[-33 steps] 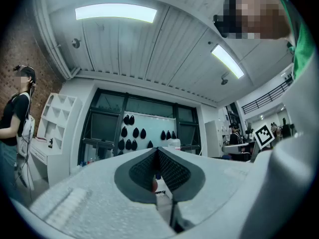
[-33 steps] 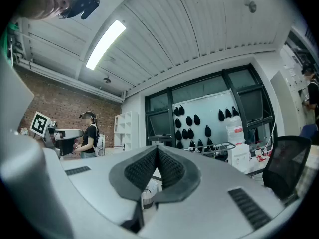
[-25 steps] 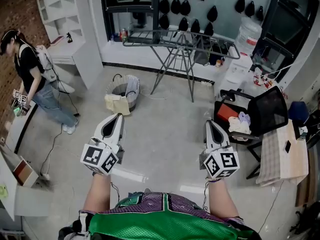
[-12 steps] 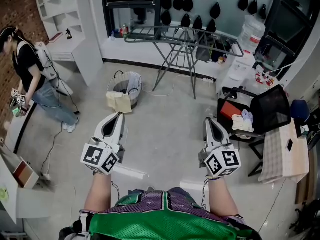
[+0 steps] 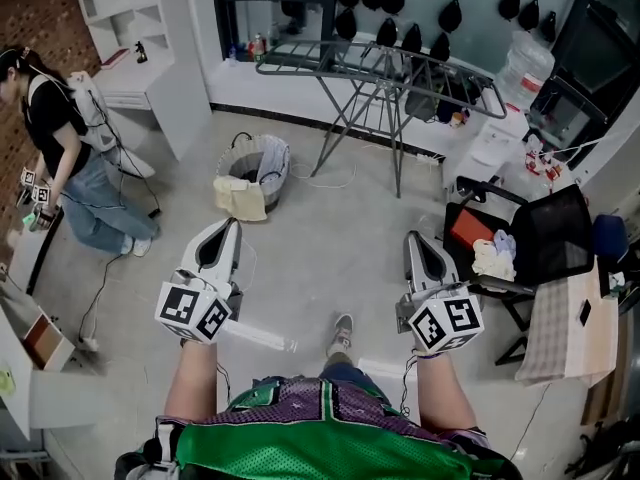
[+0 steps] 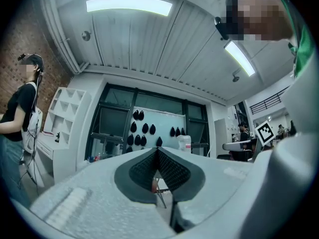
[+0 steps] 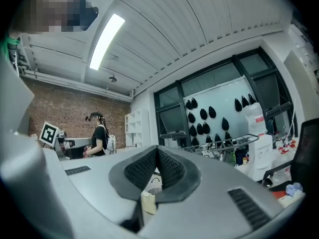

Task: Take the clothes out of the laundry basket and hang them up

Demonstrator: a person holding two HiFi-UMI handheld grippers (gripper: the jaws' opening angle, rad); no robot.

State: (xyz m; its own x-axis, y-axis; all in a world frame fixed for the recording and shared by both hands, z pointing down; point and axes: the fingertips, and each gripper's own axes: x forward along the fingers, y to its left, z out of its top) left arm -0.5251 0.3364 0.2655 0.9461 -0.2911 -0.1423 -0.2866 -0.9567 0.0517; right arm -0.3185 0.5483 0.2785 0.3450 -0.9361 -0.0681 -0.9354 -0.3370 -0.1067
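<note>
The round laundry basket (image 5: 254,171) stands on the floor ahead and to the left, with a pale yellow cloth (image 5: 240,199) draped over its front rim. Behind it stands the folding drying rack (image 5: 384,65), bare of clothes. My left gripper (image 5: 232,225) and right gripper (image 5: 411,238) are held out side by side at waist height, both shut and empty, well short of the basket. In the right gripper view the basket and yellow cloth (image 7: 148,201) show beyond the closed jaws. The left gripper view shows the rack's legs (image 6: 160,195) past its closed jaws.
A person (image 5: 62,158) stands at far left by a counter. White shelving (image 5: 140,38) is at back left. A black chair (image 5: 520,238) with clothes on its seat stands to the right, next to a table (image 5: 575,313). A cable (image 5: 325,180) lies on the floor near the rack.
I have stepped forward; the basket and rack sit lower and nearer in the head view, and my foot now shows below. Both grippers stayed shut and empty.
</note>
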